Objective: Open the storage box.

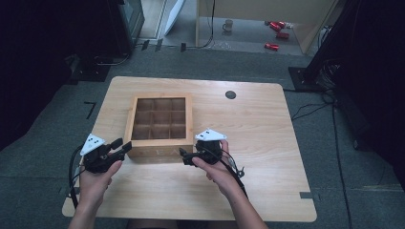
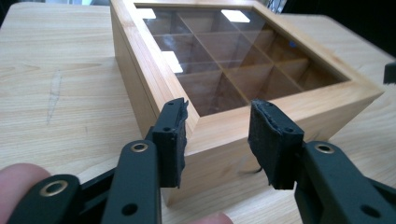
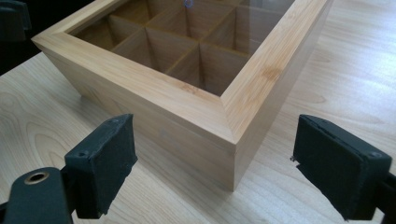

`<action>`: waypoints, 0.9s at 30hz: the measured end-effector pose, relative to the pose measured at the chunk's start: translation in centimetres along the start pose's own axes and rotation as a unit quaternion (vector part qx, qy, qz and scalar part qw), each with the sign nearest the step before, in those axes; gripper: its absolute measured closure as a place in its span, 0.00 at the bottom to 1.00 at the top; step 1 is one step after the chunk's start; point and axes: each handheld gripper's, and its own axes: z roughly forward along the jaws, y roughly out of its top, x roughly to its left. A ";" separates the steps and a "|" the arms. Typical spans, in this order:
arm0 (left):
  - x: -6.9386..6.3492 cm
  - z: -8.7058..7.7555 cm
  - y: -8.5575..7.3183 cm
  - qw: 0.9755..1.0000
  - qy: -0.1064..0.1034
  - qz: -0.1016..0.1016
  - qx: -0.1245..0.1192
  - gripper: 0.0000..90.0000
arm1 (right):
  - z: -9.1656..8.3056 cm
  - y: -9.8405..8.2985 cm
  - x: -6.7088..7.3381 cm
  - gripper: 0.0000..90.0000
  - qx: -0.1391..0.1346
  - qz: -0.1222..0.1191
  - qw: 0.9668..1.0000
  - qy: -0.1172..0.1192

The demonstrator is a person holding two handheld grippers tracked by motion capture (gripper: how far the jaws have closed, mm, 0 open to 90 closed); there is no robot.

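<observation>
Nearest the person, two hands come in from the bottom edge of the high view, each holding a black two-jaw gripper with a grey three-cornered plate; the left gripper (image 1: 123, 146) sits at the near left corner of the square light-wood box with a glass-paned lid (image 1: 159, 125), and the right gripper (image 1: 183, 156) sits at its near right corner; in the left gripper view the left gripper (image 2: 218, 140) has its jaws drawn in narrow at the box (image 2: 243, 93) corner, though whether the pads press the wood cannot be told; in the right gripper view the right gripper (image 3: 229, 170) stands wide open, its pads well clear of the box (image 3: 187, 100) corner between them; the box rests closed on the pale wooden table (image 1: 248, 124), left of centre, nine compartments showing through the glass; beyond it a small round black grommet (image 1: 230, 94) lies in the tabletop.
</observation>
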 end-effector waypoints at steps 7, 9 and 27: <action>0.1 1.7 -1.3 0.998 0.007 0.014 0.056 0.46 | 0.4 -0.8 -0.1 0.15 0.006 0.005 1.000 -0.001; 0.1 2.3 -1.5 0.997 0.017 0.020 0.067 0.44 | 0.5 -0.9 -0.3 0.15 0.010 0.006 1.000 -0.002; -0.2 2.0 -0.9 0.997 0.031 0.033 0.059 0.51 | 1.8 -1.4 -0.1 0.15 0.024 -0.006 1.000 0.003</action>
